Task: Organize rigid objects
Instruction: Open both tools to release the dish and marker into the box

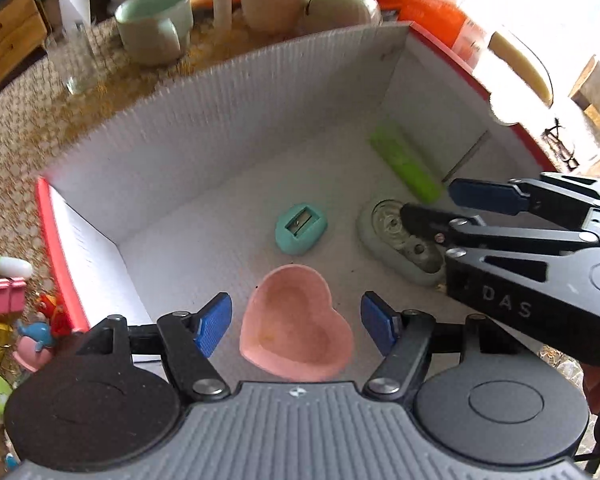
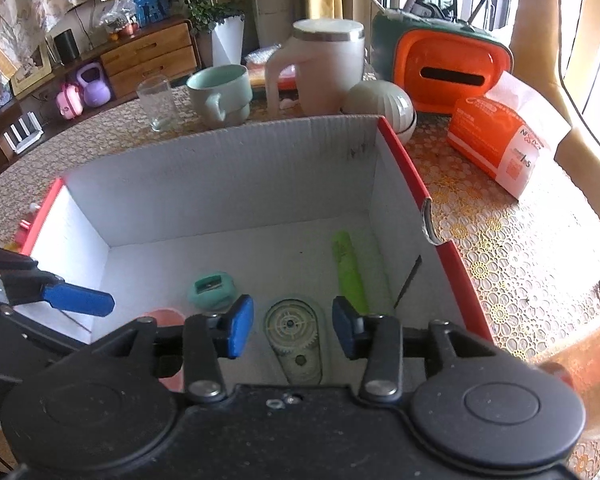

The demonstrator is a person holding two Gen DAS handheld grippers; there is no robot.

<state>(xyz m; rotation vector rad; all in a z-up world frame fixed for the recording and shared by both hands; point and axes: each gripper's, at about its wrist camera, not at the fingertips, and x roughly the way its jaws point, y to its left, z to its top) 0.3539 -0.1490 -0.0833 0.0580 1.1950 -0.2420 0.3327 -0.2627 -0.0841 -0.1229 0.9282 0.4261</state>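
Blue pads of my left gripper [image 1: 296, 326] stand spread over the pink heart dish [image 1: 296, 326] on the floor of the white corrugated box [image 1: 220, 120], touching nothing. My right gripper [image 2: 293, 330] hangs parted above the pale correction-tape dispenser [image 2: 296, 340], gears showing, between the teal sharpener [image 2: 212, 290] and the green bar [image 2: 350, 276] along the red-edged right wall.

Both wrist cameras look steeply down, close, into the white box [image 1: 228, 128], past their own fingers. The left view sits over the heart dish [image 1: 296, 328], the right over the gear case [image 2: 294, 340]. Both share the box floor and the sharpener [image 2: 212, 290].
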